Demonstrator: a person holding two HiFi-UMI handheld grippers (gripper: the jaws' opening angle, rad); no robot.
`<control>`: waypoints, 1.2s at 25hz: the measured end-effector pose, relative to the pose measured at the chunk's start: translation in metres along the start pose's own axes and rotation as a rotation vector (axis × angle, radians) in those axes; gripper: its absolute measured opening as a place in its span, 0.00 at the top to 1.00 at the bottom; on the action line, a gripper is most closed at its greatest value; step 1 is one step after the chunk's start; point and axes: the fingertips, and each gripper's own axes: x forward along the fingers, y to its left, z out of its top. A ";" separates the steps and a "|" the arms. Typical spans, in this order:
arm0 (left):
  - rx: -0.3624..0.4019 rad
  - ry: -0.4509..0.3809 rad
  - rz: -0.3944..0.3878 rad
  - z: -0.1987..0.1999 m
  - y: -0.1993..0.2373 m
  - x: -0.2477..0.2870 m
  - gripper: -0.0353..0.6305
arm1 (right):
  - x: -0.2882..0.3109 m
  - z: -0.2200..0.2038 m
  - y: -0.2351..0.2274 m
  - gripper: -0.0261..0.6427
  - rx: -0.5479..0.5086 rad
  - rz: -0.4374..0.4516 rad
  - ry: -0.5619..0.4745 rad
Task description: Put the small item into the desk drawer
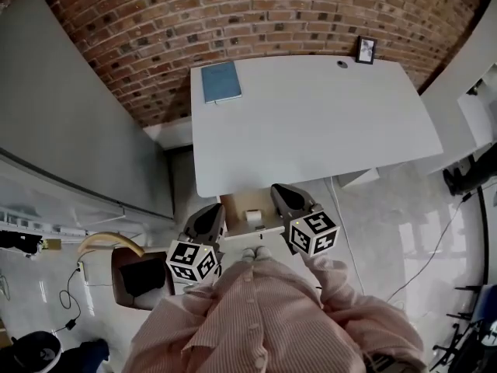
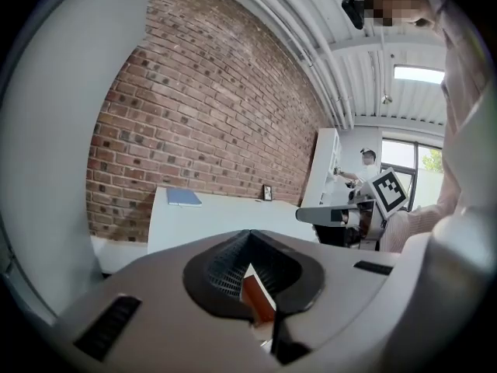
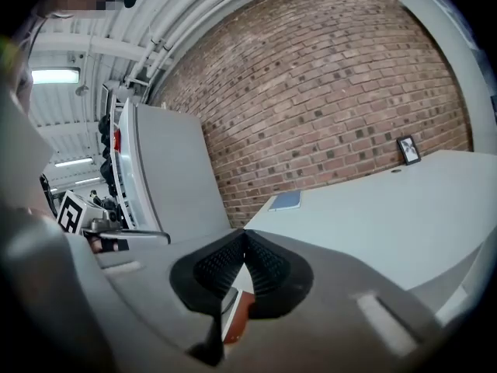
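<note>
Nearest the body, the left gripper (image 1: 211, 217) and the right gripper (image 1: 283, 196) are held low, each with its jaws pressed together and nothing clamped. Just ahead, between their tips, the open desk drawer (image 1: 233, 202) is seen, and what is taken for the small white item (image 1: 254, 217) is found lying inside it. Its long axis cannot be made out. The right gripper is judged marginally nearer the drawer. Beyond, the drawer is overhung by the desk (image 1: 311, 123).

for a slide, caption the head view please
Left gripper and right gripper, jaws together, at the open drawer under a white desk.
</note>
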 end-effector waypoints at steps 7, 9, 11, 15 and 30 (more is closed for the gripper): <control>0.034 -0.097 0.063 0.039 0.013 -0.011 0.95 | -0.012 0.035 -0.004 0.95 0.025 -0.038 -0.098; 0.046 -0.117 0.076 0.046 0.016 -0.013 0.95 | -0.015 0.043 -0.007 0.95 0.026 -0.051 -0.118; 0.057 -0.134 0.091 0.052 0.019 -0.015 0.95 | -0.017 0.051 -0.009 0.95 0.024 -0.059 -0.138; 0.072 -0.170 0.122 0.065 0.026 -0.020 0.95 | -0.021 0.062 -0.012 0.95 0.019 -0.074 -0.172; 0.082 -0.209 0.196 0.078 0.040 -0.023 0.95 | -0.021 0.072 -0.023 0.95 0.000 -0.092 -0.207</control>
